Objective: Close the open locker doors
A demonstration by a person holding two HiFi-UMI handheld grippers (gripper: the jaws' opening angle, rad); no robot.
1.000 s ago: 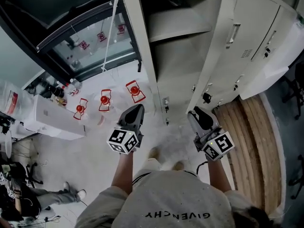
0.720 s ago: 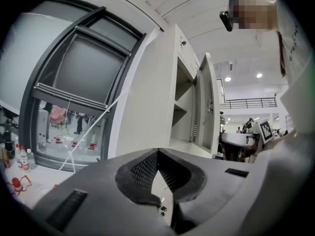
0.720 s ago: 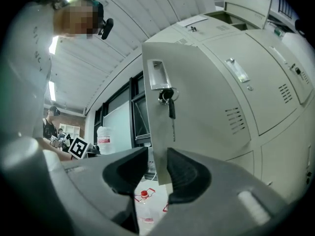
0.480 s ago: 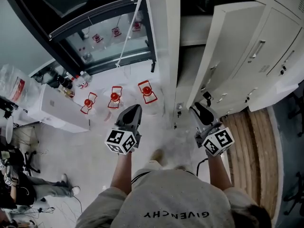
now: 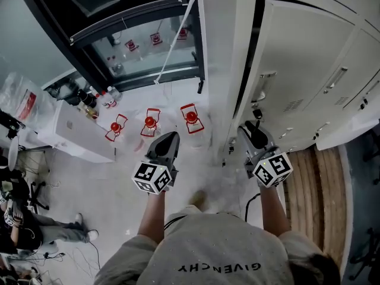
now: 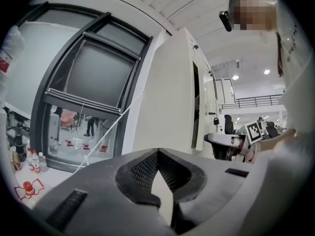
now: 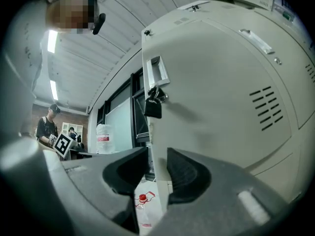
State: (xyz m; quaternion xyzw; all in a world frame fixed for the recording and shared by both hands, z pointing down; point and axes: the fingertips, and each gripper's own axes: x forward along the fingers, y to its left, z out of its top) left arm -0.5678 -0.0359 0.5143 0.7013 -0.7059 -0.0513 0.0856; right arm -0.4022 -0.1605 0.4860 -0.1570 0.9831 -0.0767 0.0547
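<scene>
In the head view the tall white locker door [image 5: 303, 70] stands almost against its frame, with only a narrow dark gap [image 5: 252, 58] left along its free edge. My right gripper [image 5: 254, 134] sits low on that edge. In the right gripper view the door [image 7: 221, 92] runs between the two jaws of my right gripper [image 7: 157, 154], which are shut on its edge; a black padlock [image 7: 153, 107] hangs under the handle [image 7: 156, 73] just above. My left gripper [image 5: 169, 138] is held out left of the lockers, shut and empty. Its tips [image 6: 158, 152] meet before the locker's side panel [image 6: 162, 97].
Red-capped bottles [image 5: 149, 123] stand in red squares on the floor by a dark window frame [image 5: 136, 22]. A white cabinet [image 5: 77, 135] is at the left, a seated person [image 5: 24, 230] at lower left. Wooden planks [image 5: 309, 177] lie below more shut lockers [image 5: 350, 94].
The door has swung toward its frame, and the wide opening showing a shelf has shrunk to a slit. My right gripper travelled with the door's edge; the left drifted along beside it.
</scene>
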